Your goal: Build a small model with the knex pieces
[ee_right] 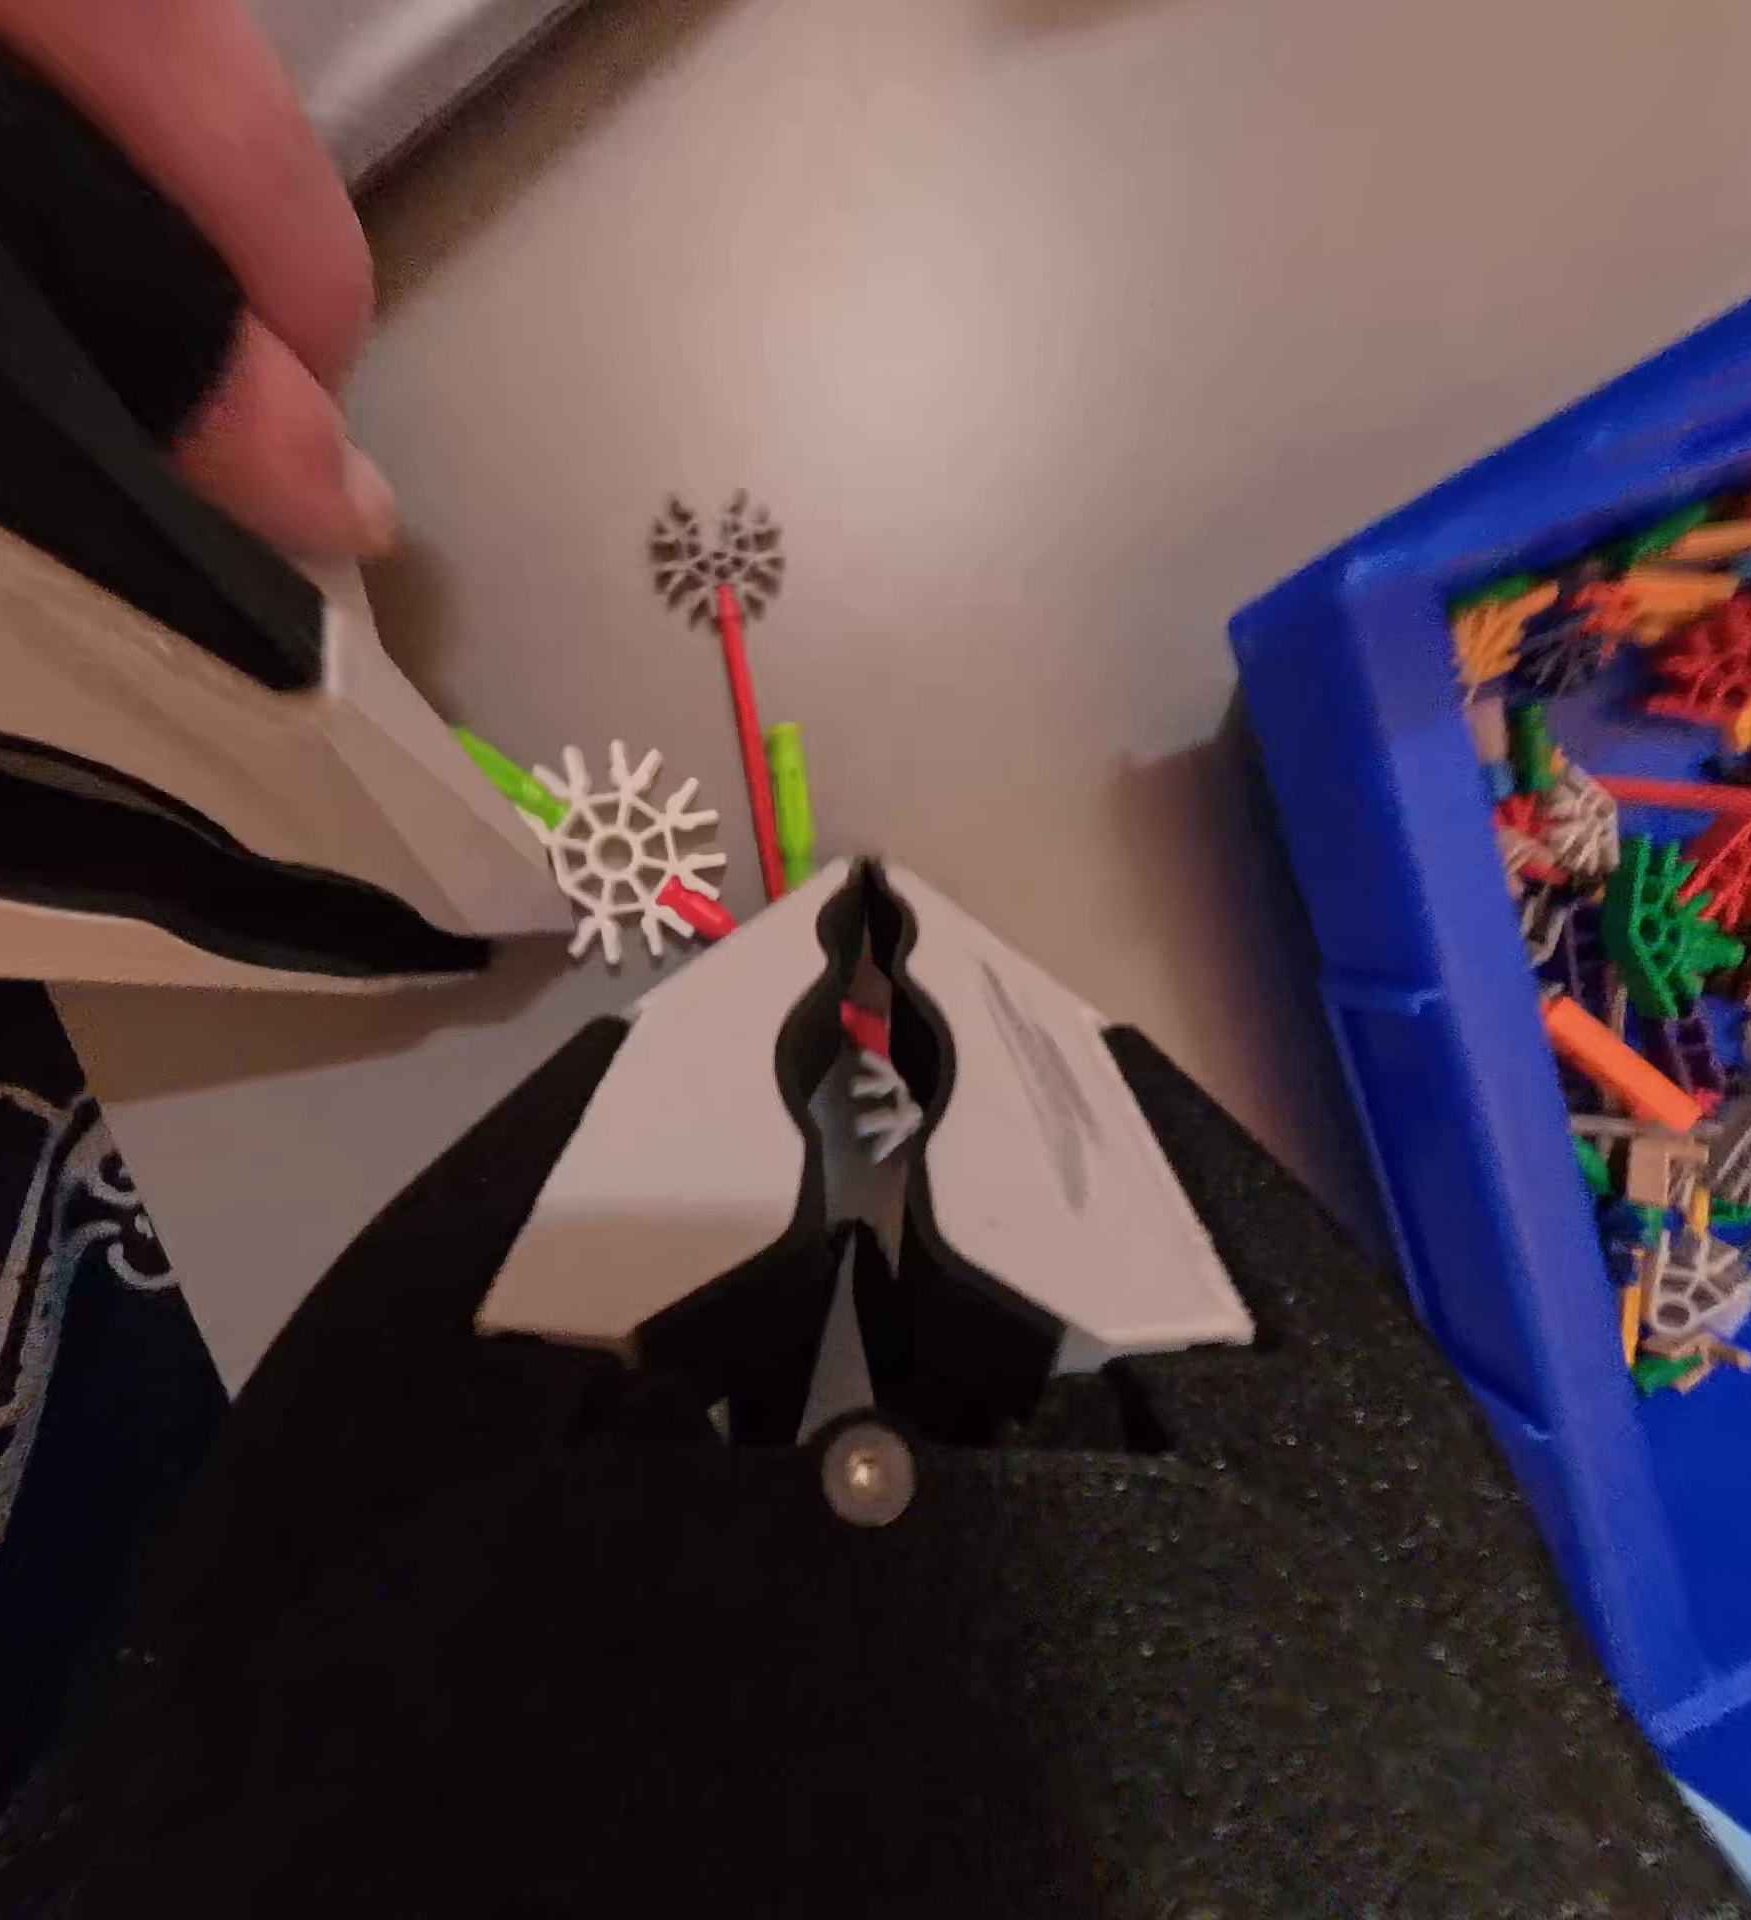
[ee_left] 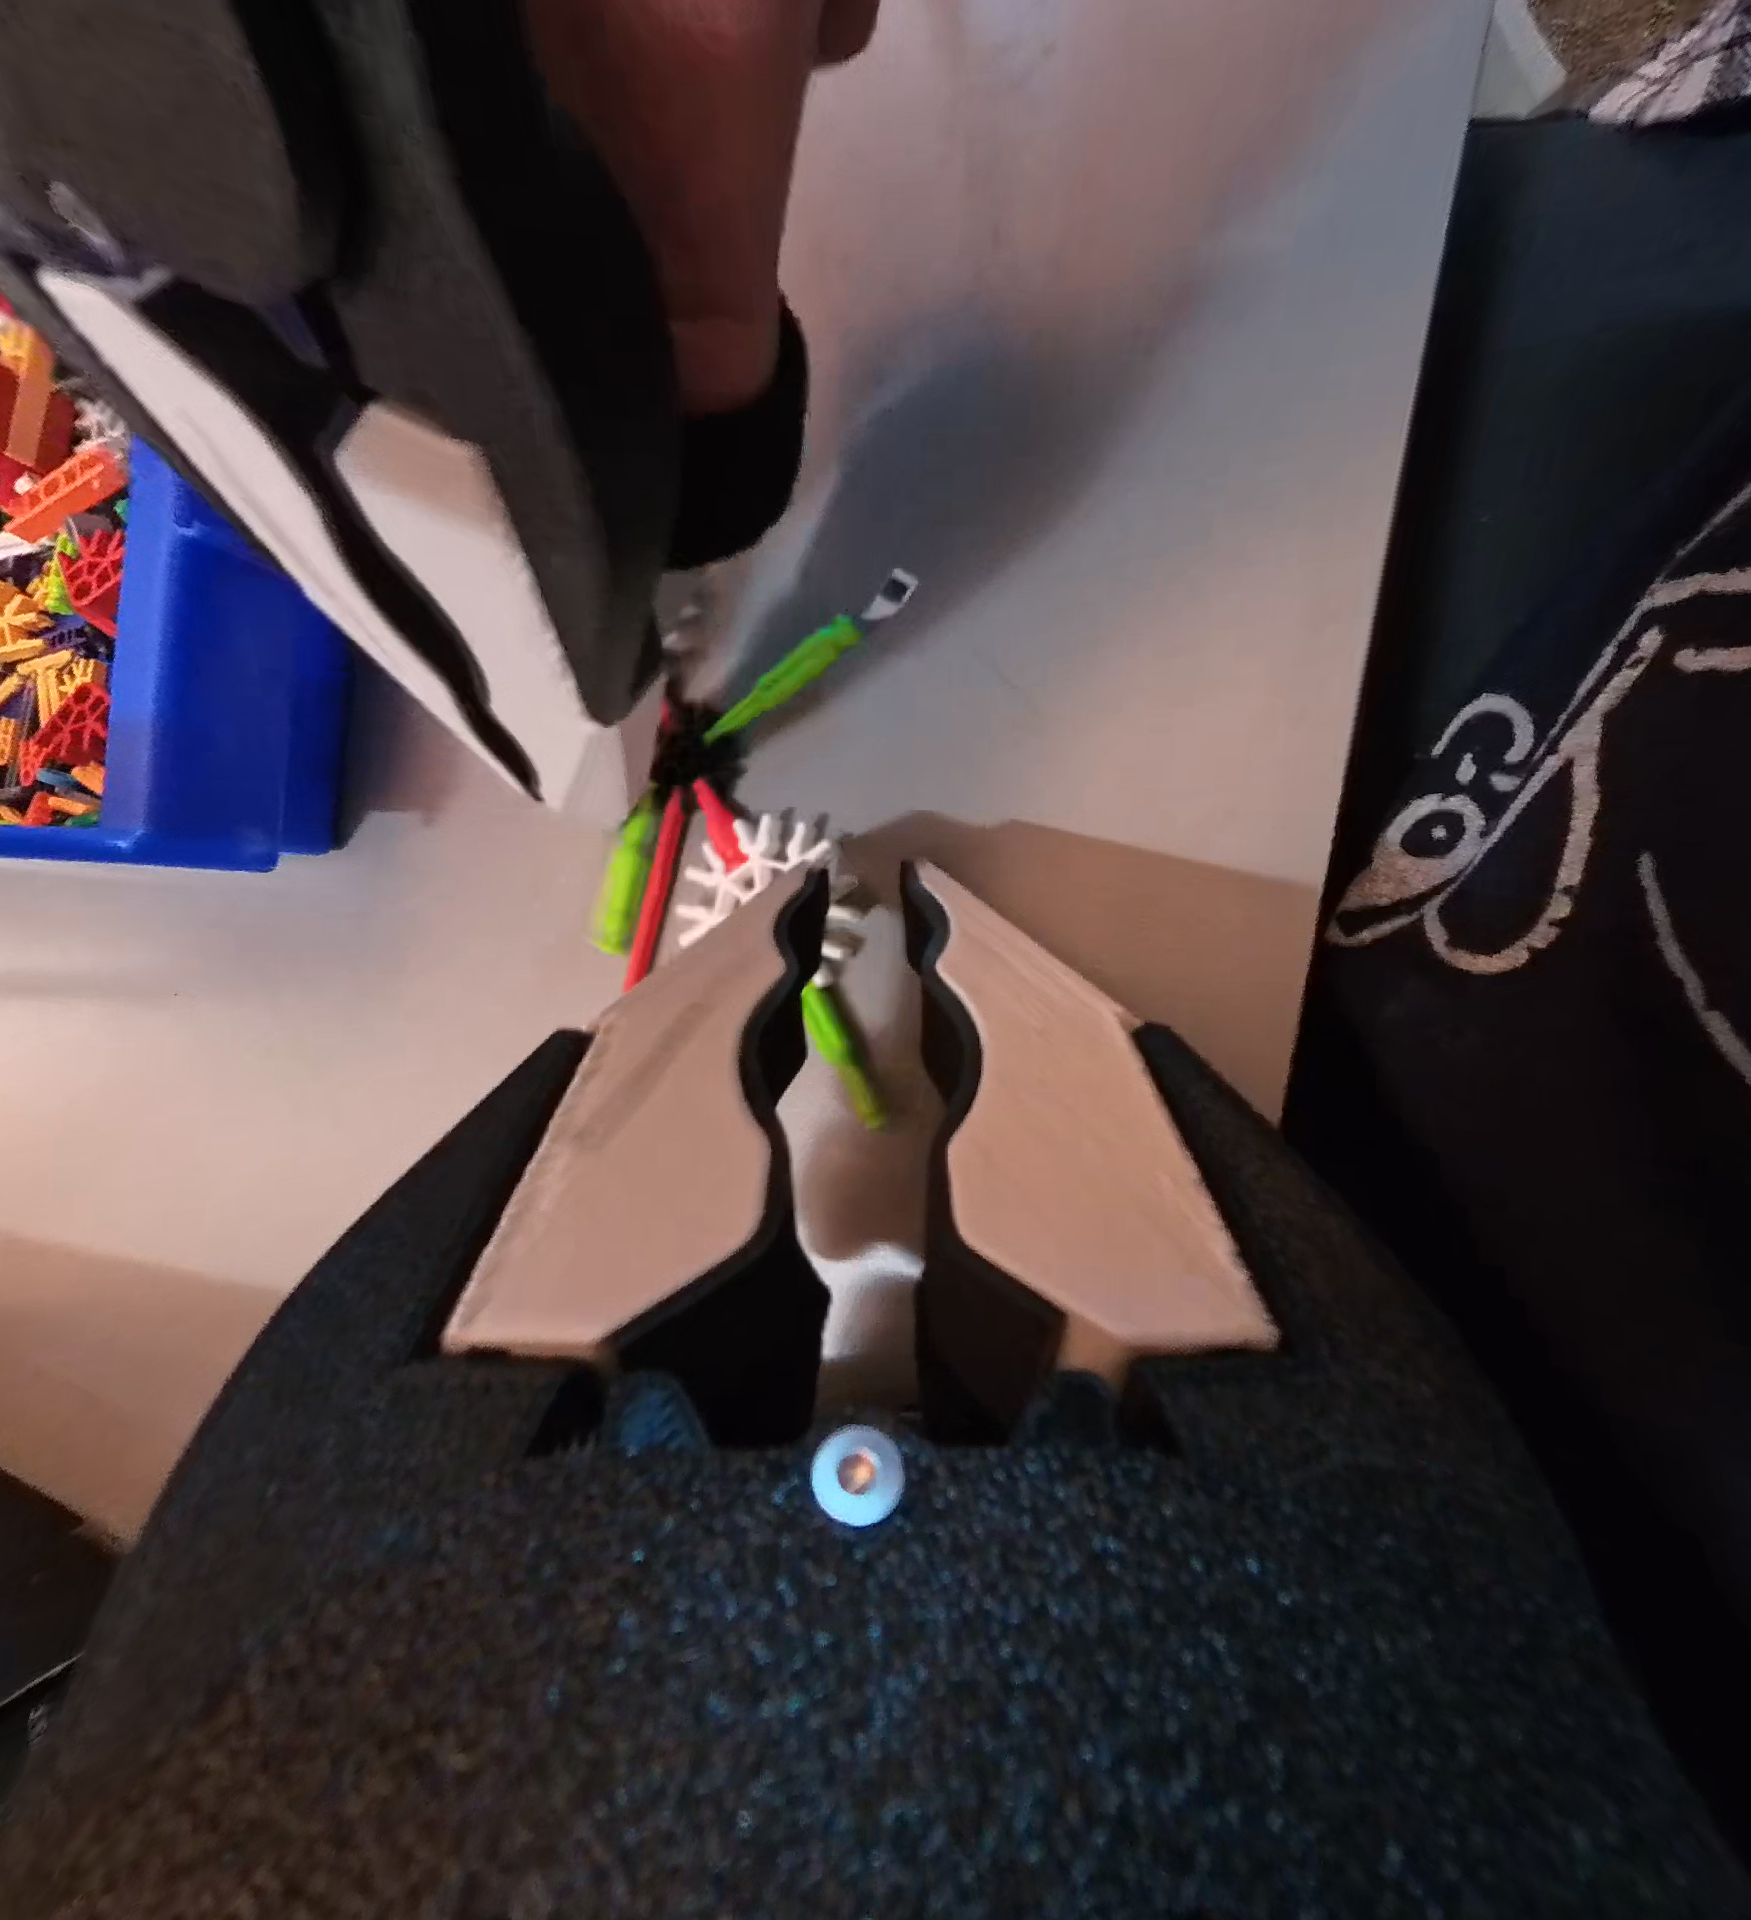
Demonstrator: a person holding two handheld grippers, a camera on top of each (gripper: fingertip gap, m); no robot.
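Note:
A toy assembly of rods and connectors lies on the pale table (ee_right: 954, 312). It has a white snowflake connector (ee_right: 627, 852), green rods (ee_right: 788, 800), a long red rod (ee_right: 746, 727) and a brown connector (ee_right: 715, 556) at that rod's far end. My right gripper (ee_right: 866, 868) is shut at the tips over the assembly. A red rod piece (ee_right: 860, 1023) shows in the gap behind its tips. In the left wrist view it (ee_left: 580, 748) meets a black hub (ee_left: 689, 753). My left gripper (ee_left: 860, 883) is slightly open at the white connector (ee_left: 746, 873), with a green rod (ee_left: 845, 1049) in its gap.
A blue bin (ee_right: 1370, 831) full of mixed coloured building pieces stands beside the assembly; it also shows in the left wrist view (ee_left: 227, 675). A person's hand (ee_right: 258, 312) holds the left gripper. A dark garment with a pale drawing (ee_left: 1577, 831) lies along the table edge. Across from one pair of fingers to the other is roughly 7 cm.

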